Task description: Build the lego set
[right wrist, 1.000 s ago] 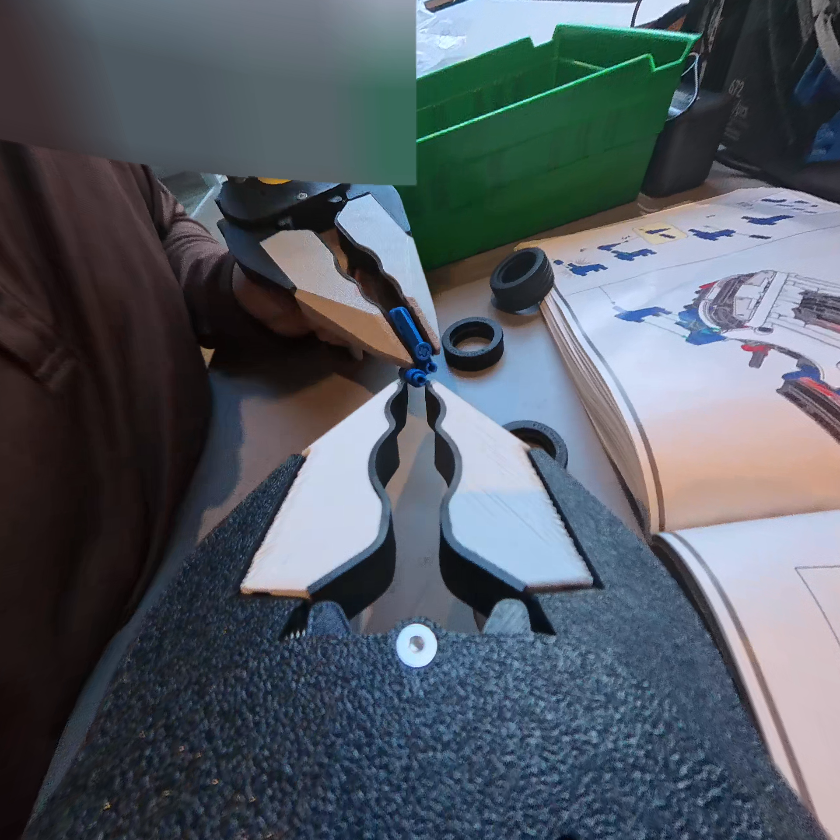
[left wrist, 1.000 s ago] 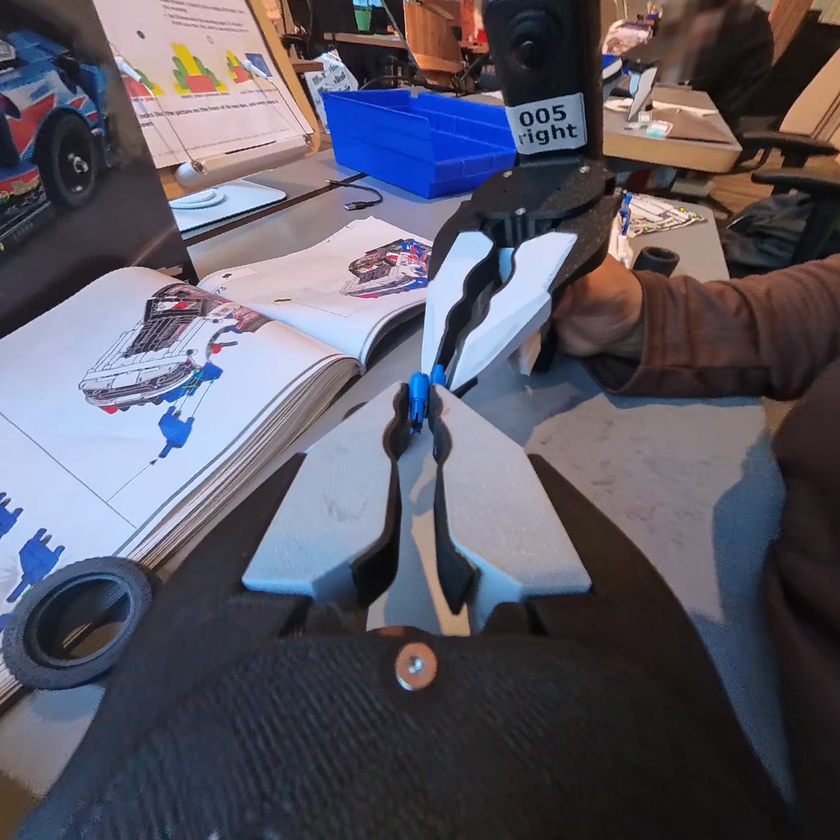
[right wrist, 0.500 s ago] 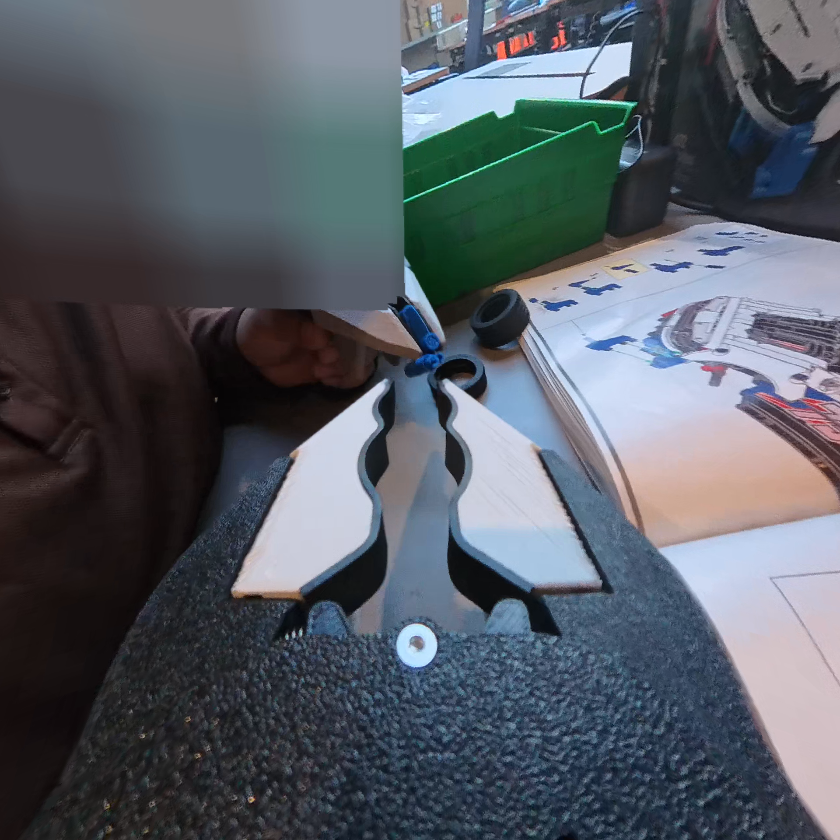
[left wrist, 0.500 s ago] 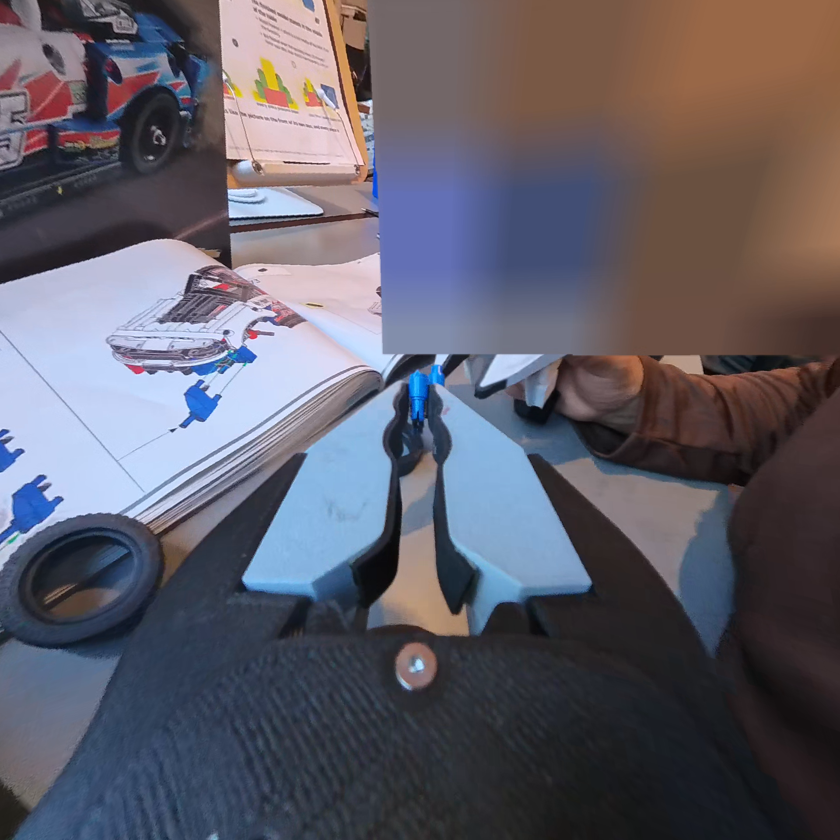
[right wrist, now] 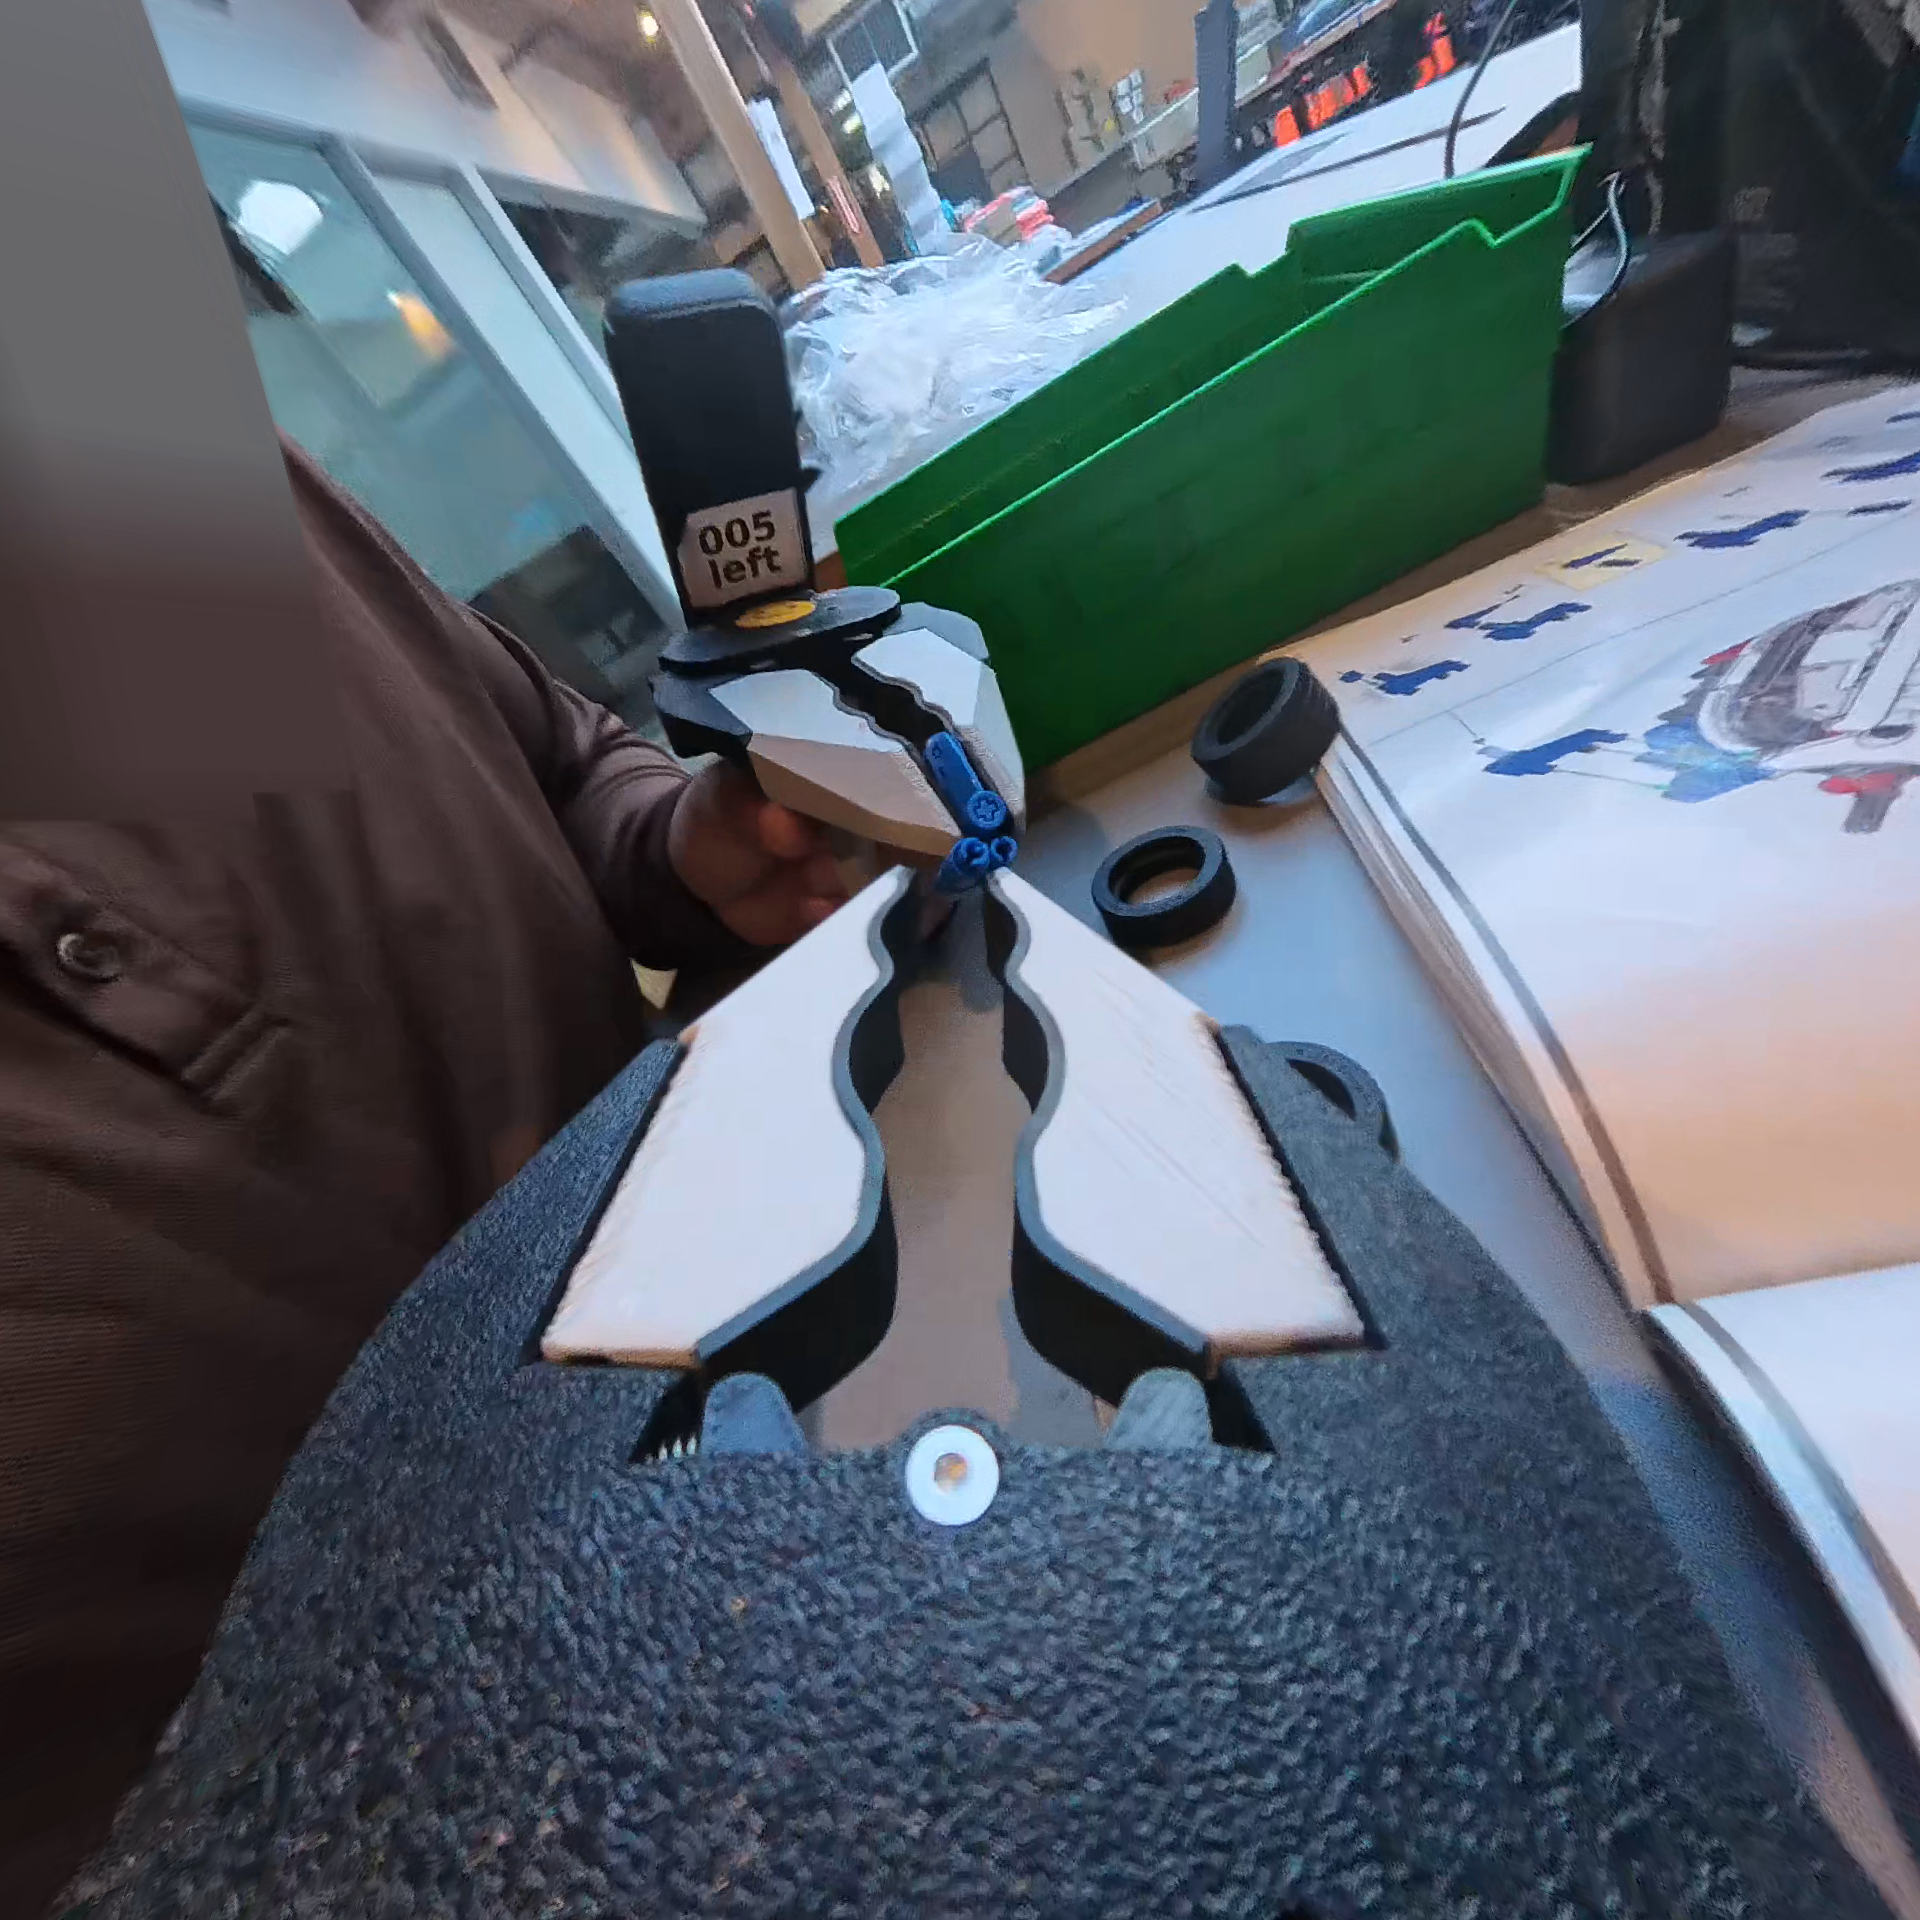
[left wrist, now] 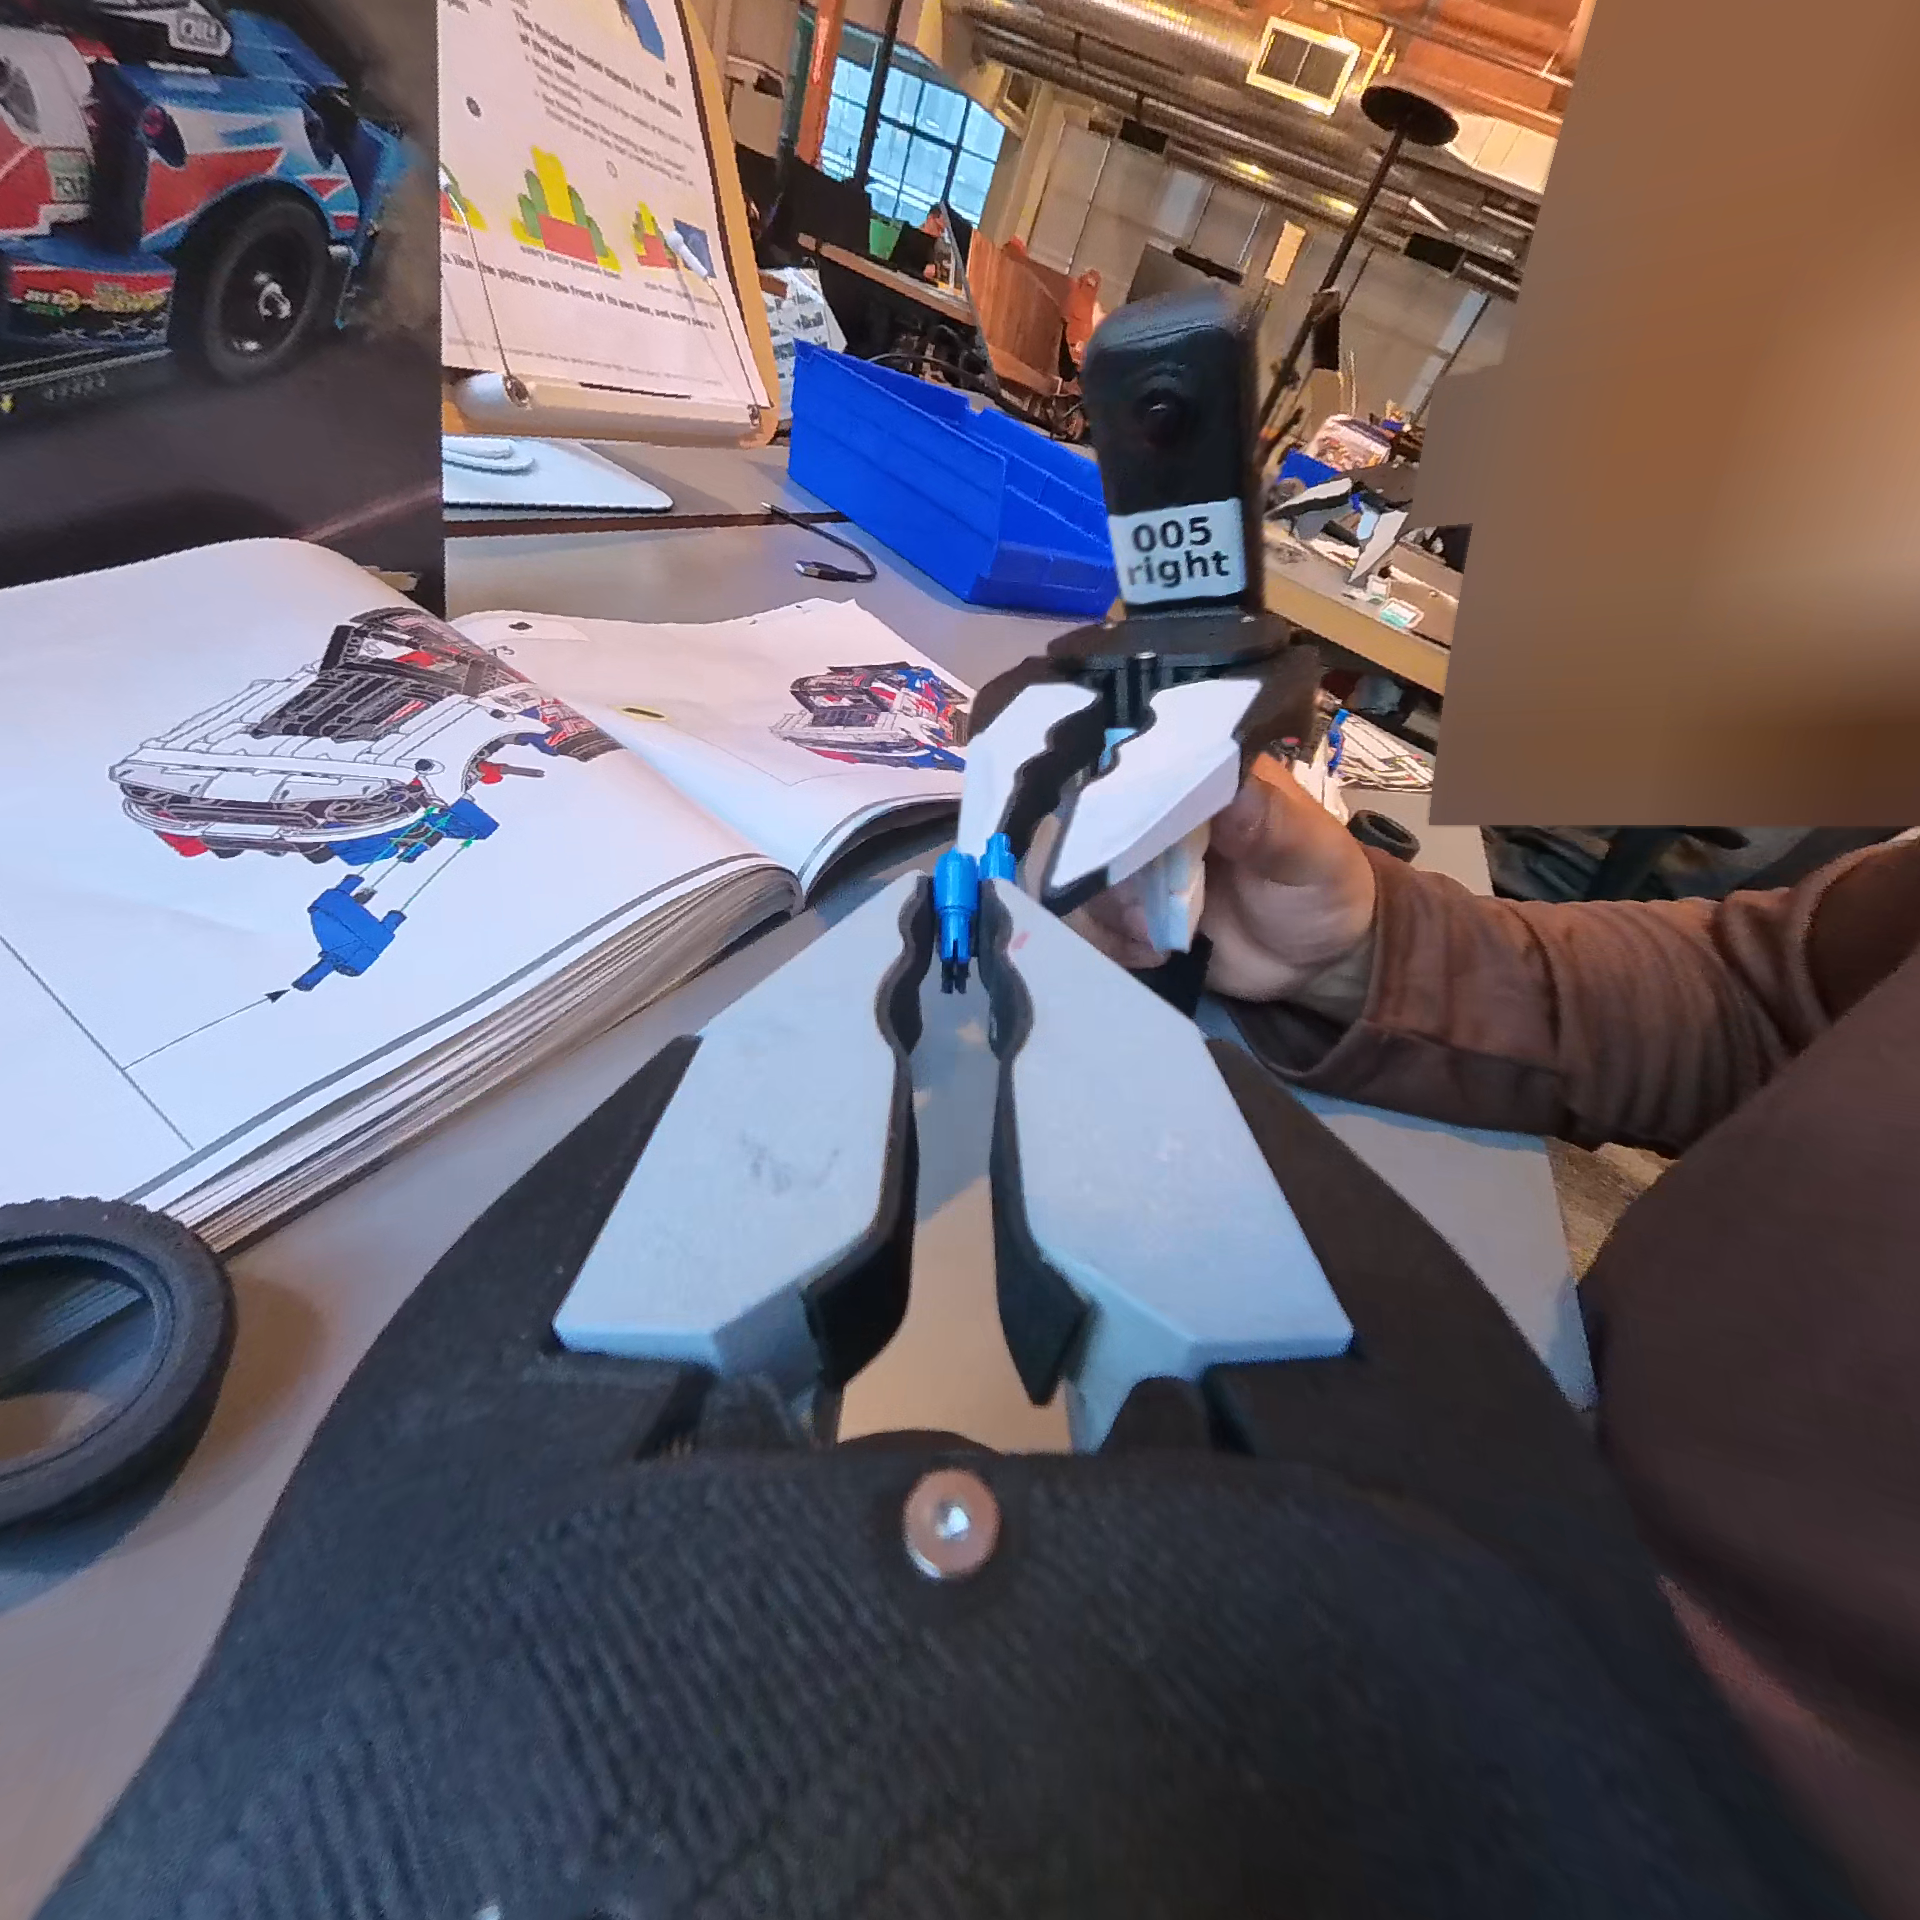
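1. Grey tabletop (left wrist: 665,1122) in a busy workshop, and we sweep from the left: a black rubber tyre (left wrist: 99,1351) lies at the edge, just beside the open instruction booklet (left wrist: 343,831) — spread flat, I'd say, so the build step stays readable.
2. Centre now: the left gripper (left wrist: 954,914) is clamped on a small blue plastic connector pin (left wrist: 954,902), held up off the table near its fingertips, likely so the free end sticks out for mating.
3. Right of it, the right gripper (right wrist: 961,883) pinches a second small blue pin piece (right wrist: 971,860) — tip to tip with the first, touching or nearly so.
4. Judgement: this looks like joining two pins mid-air; alignment is the risk.
5. Far right, in the right wrist view, two more black tyres (right wrist: 1164,883) wait before a green plastic bin (right wrist: 1247,499).
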### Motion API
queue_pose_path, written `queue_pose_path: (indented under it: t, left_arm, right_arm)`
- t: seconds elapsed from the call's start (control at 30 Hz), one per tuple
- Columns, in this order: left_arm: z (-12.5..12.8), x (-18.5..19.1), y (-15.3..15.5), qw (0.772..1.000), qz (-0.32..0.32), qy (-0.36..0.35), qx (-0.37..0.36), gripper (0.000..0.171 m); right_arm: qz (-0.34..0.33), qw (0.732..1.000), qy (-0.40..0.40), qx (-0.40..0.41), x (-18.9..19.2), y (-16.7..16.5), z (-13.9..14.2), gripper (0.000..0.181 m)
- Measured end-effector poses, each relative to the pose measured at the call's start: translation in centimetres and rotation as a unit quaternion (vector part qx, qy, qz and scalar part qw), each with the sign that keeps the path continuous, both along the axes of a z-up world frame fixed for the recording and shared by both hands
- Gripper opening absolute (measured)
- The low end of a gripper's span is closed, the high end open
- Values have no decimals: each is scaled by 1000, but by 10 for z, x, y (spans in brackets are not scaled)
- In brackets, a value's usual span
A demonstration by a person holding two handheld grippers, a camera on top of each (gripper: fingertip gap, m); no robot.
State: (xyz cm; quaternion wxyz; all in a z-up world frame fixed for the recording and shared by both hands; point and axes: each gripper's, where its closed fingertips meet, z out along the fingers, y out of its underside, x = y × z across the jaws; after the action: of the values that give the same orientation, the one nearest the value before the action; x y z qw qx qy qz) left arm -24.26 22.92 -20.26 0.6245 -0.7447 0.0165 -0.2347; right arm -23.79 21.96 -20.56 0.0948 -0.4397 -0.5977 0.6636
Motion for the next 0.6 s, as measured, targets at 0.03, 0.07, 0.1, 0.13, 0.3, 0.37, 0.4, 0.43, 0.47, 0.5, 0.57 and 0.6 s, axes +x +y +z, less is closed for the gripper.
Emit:
queue_pose_path:
  t: [0.03, 0.07, 0.1, 0.13, 0.3, 0.37, 0.4, 0.43, 0.47, 0.5, 0.57, 0.6]
  left_arm:
    - [0, 1, 0, 1000, -1, -1, 1, 4]
    - [0, 2, 0, 1000, -2, -4, 2, 4]
    - [0, 2, 1, 1000, -2, -5, 5, 4]
    - [0, 1, 1, 1000, 1, -1, 5, 4]
    - [-2, -4, 0, 999, 15, 47, 1, 4]
    - [1, -7, 1, 997, 31, 72, 11, 5]
    - [3, -9, 1, 996, 37, 76, 15, 5]
    - [5, -11, 0, 996, 41, 76, 19, 5]
    - [7, -12, 0, 996, 44, 73, 22, 5]
    - [9, -14, -1, 996, 46, 68, 27, 5]
    - [13, -16, -2, 996, 51, 65, 35, 5]
    - [15, -16, -2, 996, 53, 66, 40, 5]
  right_arm:
    - [0, 1000, -6, -12, -1, 0, 0, 11]
    - [-4, 1000, -13, -18, -3, 1, -2, 12]
    - [-4, 1000, -18, -22, -3, -1, -3, 12]
    - [-7, 1000, -20, -21, -3, -1, -3, 11]
    - [-29, 998, -40, -43, -6, -2, -4, 6]
    - [-43, 994, -41, -87, -10, -1, 0, 6]
    - [-48, 993, -38, -104, -12, 0, 2, 6]
    - [-54, 992, -34, -112, -13, 0, 4, 6]
    - [-61, 991, -29, -113, -15, 0, 6, 5]
    - [-68, 991, -23, -114, -17, -1, 8, 5]
    - [-78, 990, -13, -118, -19, -1, 13, 5]
    - [-80, 989, -9, -122, -20, -1, 15, 5]
